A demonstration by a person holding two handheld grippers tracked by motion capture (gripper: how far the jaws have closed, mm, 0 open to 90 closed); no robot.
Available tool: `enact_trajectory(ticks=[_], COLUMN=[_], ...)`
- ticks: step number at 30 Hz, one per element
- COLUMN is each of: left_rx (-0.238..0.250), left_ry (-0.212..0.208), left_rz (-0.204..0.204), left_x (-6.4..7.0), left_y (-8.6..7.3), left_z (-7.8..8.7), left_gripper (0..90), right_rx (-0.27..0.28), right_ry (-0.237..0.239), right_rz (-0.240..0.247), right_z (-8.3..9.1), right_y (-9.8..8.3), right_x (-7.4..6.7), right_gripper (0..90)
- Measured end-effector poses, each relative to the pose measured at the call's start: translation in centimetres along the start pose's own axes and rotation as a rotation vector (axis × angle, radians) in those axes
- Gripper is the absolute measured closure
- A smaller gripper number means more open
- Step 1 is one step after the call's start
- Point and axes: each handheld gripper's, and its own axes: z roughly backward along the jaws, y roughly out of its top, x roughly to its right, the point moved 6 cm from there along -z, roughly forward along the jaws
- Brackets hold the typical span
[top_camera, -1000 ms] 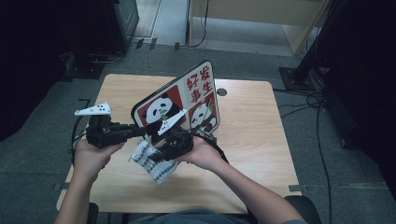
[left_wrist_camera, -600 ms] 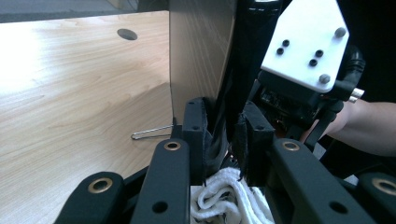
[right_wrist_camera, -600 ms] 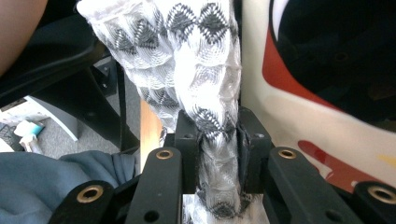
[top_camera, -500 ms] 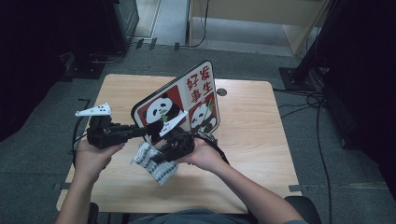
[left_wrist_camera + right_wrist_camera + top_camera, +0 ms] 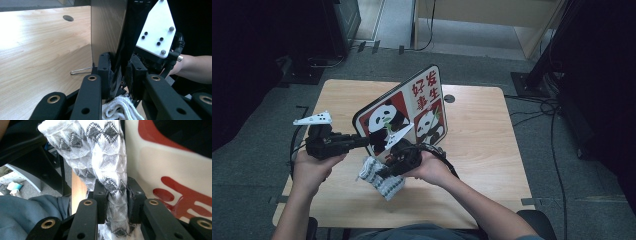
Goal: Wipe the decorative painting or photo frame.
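Note:
A board (image 5: 412,107) printed with pandas and red characters is held tilted above the table. My left gripper (image 5: 364,141) is shut on its lower left edge; in the left gripper view the jaws (image 5: 119,67) clamp the board's dark edge, and its wooden back (image 5: 107,27) rises beyond them. My right gripper (image 5: 385,171) is shut on a white cloth (image 5: 379,179) with a grey zigzag pattern, just below the board's lower edge. The right gripper view has the cloth (image 5: 100,150) bunched between the pads (image 5: 115,190), beside the board's red and cream face (image 5: 175,180).
The wooden table (image 5: 492,150) has a round cable hole (image 5: 449,98) behind the board. A thin wire loop (image 5: 80,71) lies on the table by the board's foot. Cables (image 5: 547,107) run over the floor at the right, and dark furniture stands around.

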Motion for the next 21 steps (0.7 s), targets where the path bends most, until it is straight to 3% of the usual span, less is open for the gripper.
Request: enact_trajectory(ticks=[14, 21], left_rx=[-0.006, -0.007], left_ry=[0.009, 0.007], left_rz=[-0.003, -0.004], left_x=[0.0, 0.0], left_y=[-0.1, -0.1], left_z=[0.0, 0.0], left_gripper=[76.2, 76.4], right_rx=[-0.043, -0.039], right_ry=[-0.008, -0.01], right_rz=[0.013, 0.011], right_z=[-1.4, -1.6], right_y=[-1.9, -2.8], right_x=[0.5, 0.9], right_gripper=[74.9, 75.0])
